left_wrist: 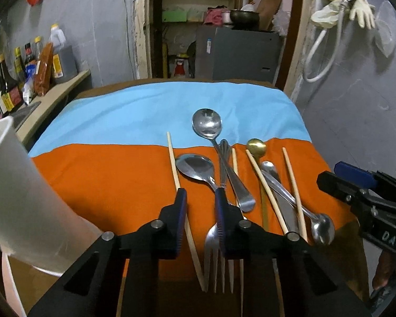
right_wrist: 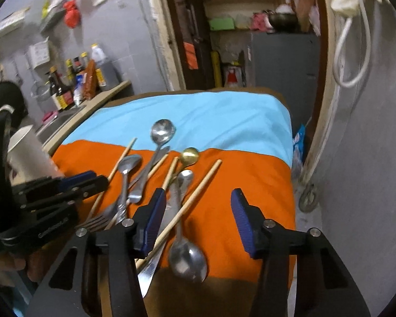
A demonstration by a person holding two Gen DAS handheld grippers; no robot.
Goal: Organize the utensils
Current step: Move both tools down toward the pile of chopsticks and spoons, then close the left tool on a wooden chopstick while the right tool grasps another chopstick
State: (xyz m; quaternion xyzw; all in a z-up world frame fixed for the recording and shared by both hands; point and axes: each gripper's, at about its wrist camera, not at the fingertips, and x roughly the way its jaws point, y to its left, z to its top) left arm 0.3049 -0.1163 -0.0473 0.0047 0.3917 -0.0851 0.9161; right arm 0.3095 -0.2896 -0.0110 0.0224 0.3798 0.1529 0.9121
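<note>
Left claw [left_wrist: 198, 198] open astride chopstick [left_wrist: 183, 206] (long axis away from camera), untouched.

- Small home kitchen, pretty cramped.
- Sauce and oil bottles [left_wrist: 10, 79] crowd the counter [left_wrist: 52, 97] at 9 o'clock, next to a sink [right_wrist: 58, 124].
- Pantry shelves [left_wrist: 198, 2] with a dark bowl [left_wrist: 244, 17] at 12 o'clock.
- Rubber gloves [left_wrist: 356, 10] hang on the wall at 2 o'clock.
</note>
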